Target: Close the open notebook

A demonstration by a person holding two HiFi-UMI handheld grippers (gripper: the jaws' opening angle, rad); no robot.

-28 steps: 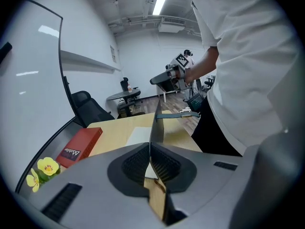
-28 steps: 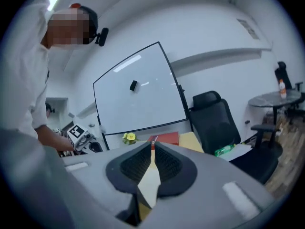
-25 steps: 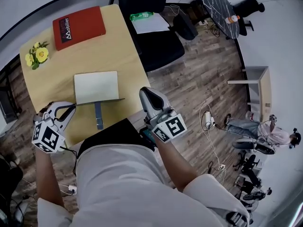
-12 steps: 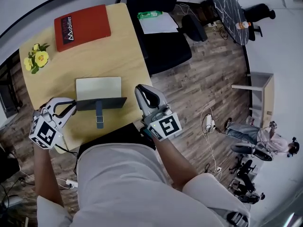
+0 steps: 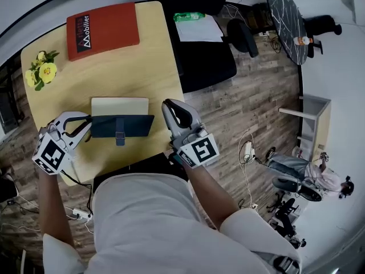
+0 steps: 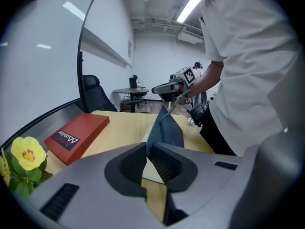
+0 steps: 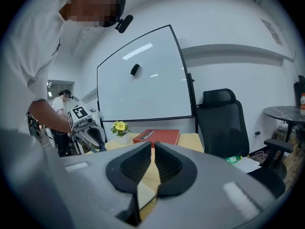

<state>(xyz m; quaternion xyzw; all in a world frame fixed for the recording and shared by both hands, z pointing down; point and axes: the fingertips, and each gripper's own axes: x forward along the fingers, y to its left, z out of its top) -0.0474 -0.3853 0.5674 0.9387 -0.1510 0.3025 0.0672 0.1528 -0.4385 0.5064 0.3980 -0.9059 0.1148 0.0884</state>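
Our left gripper (image 5: 87, 127) pinches the notebook cover (image 5: 121, 125), which has swung from upright down over its cream page (image 5: 120, 104), near on the table (image 5: 148, 50). Our right gripper (image 5: 169, 110), jaws together and empty, hangs just right; closing looks nearly finished.

bare tabletop (image 5: 117, 67) betw. notebook (image 5: 121, 125) & red book (image 5: 102, 30), flowers (image 5: 41, 71)

Left tool (image 5: 84, 128) pitches downward, jaws nearly together; right tool (image 5: 171, 106) lies flatter, jaws pressed together.
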